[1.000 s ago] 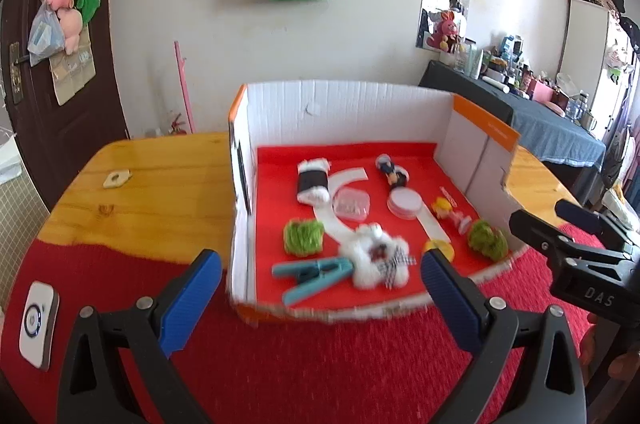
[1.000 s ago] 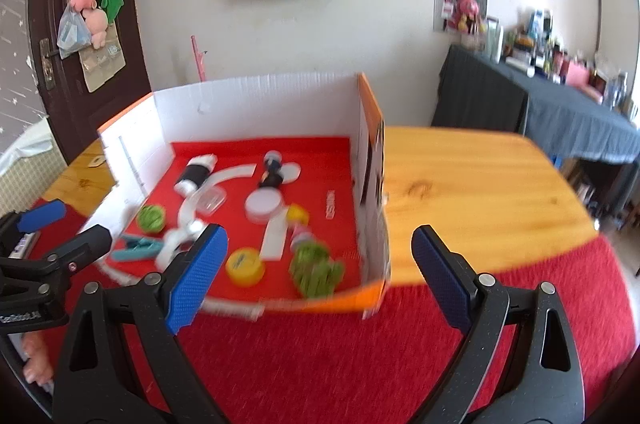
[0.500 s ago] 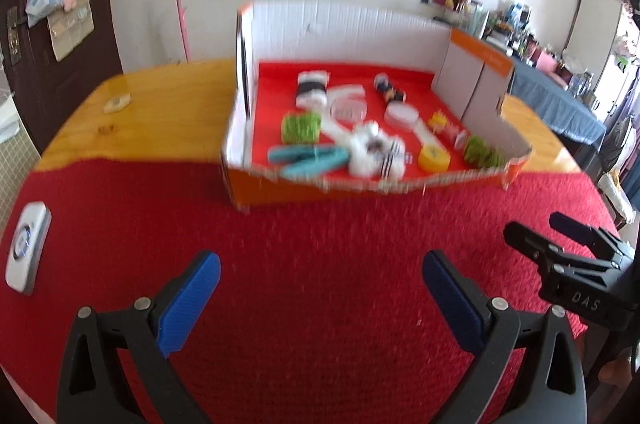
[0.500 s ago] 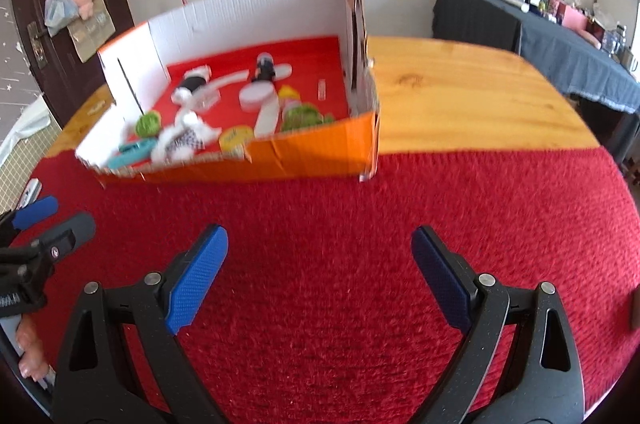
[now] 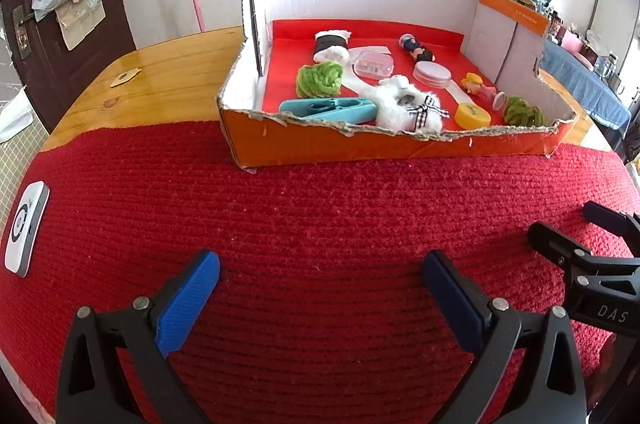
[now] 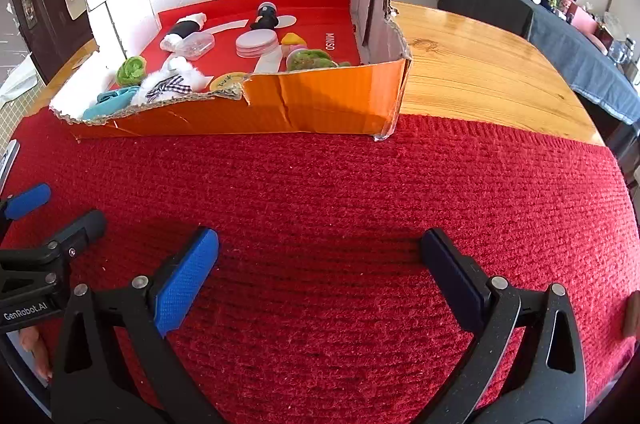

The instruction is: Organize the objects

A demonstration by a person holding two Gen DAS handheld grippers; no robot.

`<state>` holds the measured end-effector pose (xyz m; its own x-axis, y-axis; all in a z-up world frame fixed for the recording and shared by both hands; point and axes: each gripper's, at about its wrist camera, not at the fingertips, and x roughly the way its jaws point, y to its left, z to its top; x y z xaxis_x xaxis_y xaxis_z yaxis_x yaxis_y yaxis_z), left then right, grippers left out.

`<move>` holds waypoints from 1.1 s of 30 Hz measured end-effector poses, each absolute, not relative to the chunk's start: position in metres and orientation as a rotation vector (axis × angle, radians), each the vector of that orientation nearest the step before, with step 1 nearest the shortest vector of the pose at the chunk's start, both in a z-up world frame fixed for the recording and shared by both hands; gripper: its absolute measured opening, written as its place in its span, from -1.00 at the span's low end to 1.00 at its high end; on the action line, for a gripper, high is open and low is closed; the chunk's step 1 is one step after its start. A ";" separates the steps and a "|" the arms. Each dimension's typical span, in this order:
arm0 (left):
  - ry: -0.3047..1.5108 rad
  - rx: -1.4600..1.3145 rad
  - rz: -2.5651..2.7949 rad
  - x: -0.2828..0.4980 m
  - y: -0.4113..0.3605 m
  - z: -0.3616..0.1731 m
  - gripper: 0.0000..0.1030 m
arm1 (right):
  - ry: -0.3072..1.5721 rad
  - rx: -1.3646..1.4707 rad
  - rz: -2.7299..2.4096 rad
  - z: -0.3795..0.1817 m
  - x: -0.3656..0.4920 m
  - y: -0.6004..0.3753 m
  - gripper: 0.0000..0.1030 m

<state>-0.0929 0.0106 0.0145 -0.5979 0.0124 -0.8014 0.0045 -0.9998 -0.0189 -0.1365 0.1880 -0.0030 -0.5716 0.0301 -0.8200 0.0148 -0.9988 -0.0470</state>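
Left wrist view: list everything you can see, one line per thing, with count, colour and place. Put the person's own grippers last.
cardboard box: 1, orange outside, white walls, red floor, on the table
red mat: 1, red, over the near part of the table
wooden table: 1, light wood, under the box
clothes peg: 1, teal, front of the box
fluffy toy: 1, white with checked bow, beside the peg
green pompoms: 2, green, one left, one at the right front corner
yellow cap: 1, yellow, box front
white device: 1, white, left edge of the mat
left gripper: 1, black with blue pads, open over the mat
right gripper: 1, black, at the right edge
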 end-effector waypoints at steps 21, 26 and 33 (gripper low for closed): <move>-0.033 -1.406 2.818 -0.099 0.009 0.013 1.00 | -0.083 -1.446 2.771 -0.003 -0.136 0.187 1.00; -0.042 -1.407 2.820 -0.101 0.008 0.013 1.00 | -0.075 -1.439 2.766 -0.003 -0.135 0.188 1.00; -0.039 -1.405 2.822 -0.101 0.008 0.013 1.00 | -0.068 -1.431 2.758 -0.004 -0.134 0.189 1.00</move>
<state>-0.1011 0.0079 0.0127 -0.6028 0.0008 -0.7979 0.0212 -0.9996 -0.0170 -0.1344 0.1895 -0.0036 -0.5756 0.0501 -0.8162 -0.0100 -0.9985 -0.0543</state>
